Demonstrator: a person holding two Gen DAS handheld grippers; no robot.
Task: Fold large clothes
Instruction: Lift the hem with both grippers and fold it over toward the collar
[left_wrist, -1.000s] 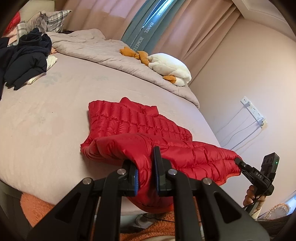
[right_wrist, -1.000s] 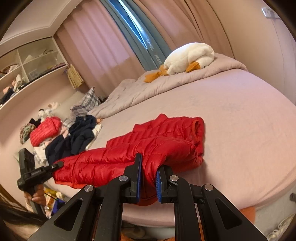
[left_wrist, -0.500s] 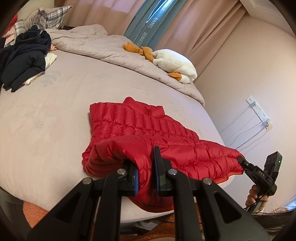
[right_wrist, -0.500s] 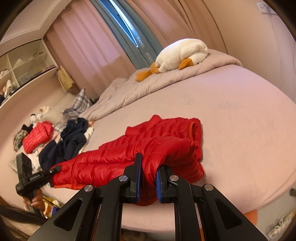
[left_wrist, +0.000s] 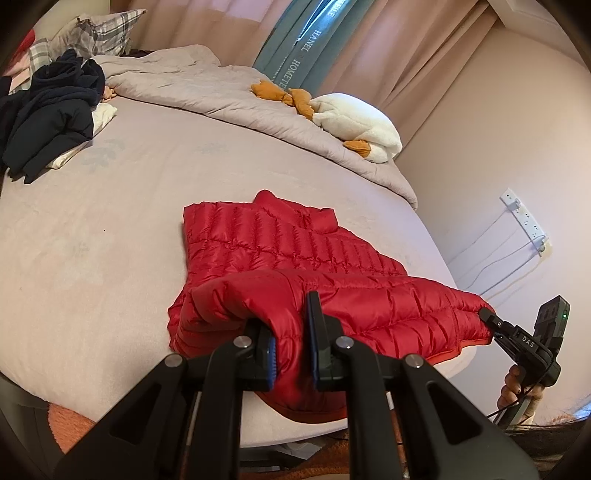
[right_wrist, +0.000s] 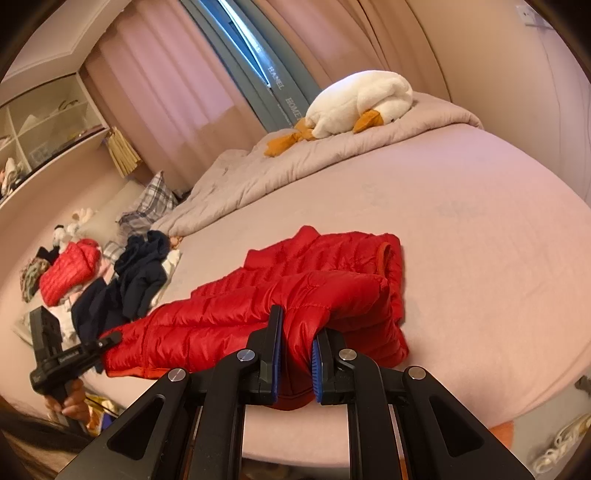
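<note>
A red quilted puffer jacket (left_wrist: 295, 251) lies on the pale bed (left_wrist: 92, 229), its near hem lifted and doubled back over its body. My left gripper (left_wrist: 290, 350) is shut on one corner of the lifted hem. My right gripper (right_wrist: 295, 354) is shut on the other hem corner of the jacket (right_wrist: 332, 258). Each gripper shows in the other's view: the right one (left_wrist: 487, 317) at the jacket's right end, the left one (right_wrist: 114, 338) at its left end. The collar lies flat toward the far side.
A white goose plush (left_wrist: 354, 125) lies on a bunched grey duvet (left_wrist: 207, 88) at the back. Dark clothes (left_wrist: 48, 114) are heaped at the left with a second red jacket (right_wrist: 70, 269) beyond. A wall socket with cables (left_wrist: 524, 221) is on the right wall.
Both grippers have carried the lifted hem further forward over the jacket, toward its collar. The fold has grown, and both grips have stayed shut.
</note>
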